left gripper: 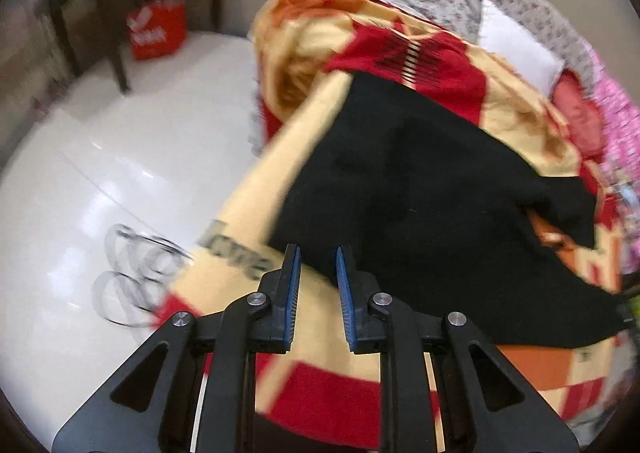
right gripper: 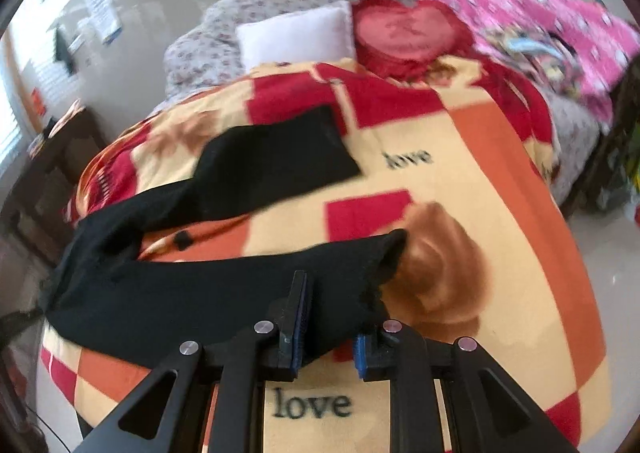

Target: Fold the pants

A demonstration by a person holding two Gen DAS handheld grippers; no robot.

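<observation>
Nearest us, our left gripper [left gripper: 317,257] is released, its blue pads apart over the blanket [left gripper: 320,381] with nothing between them, at the edge of the black pants [left gripper: 432,205]. Our right gripper [right gripper: 332,317] has pants cloth between its parted pads; we cannot tell whether it grips. The pants lie spread across the blanket, legs apart. Beyond sit a white pillow [right gripper: 298,33] and a red heart cushion [right gripper: 404,33].

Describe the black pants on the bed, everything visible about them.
The black pants are plain, soft, matte fabric, lying unfolded and rumpled on the patchwork love blanket. One leg angles away toward the pillows; the other runs to a cuff between the right gripper's parted fingers. In the left wrist view, the broad end lies just beyond the left gripper.
</observation>
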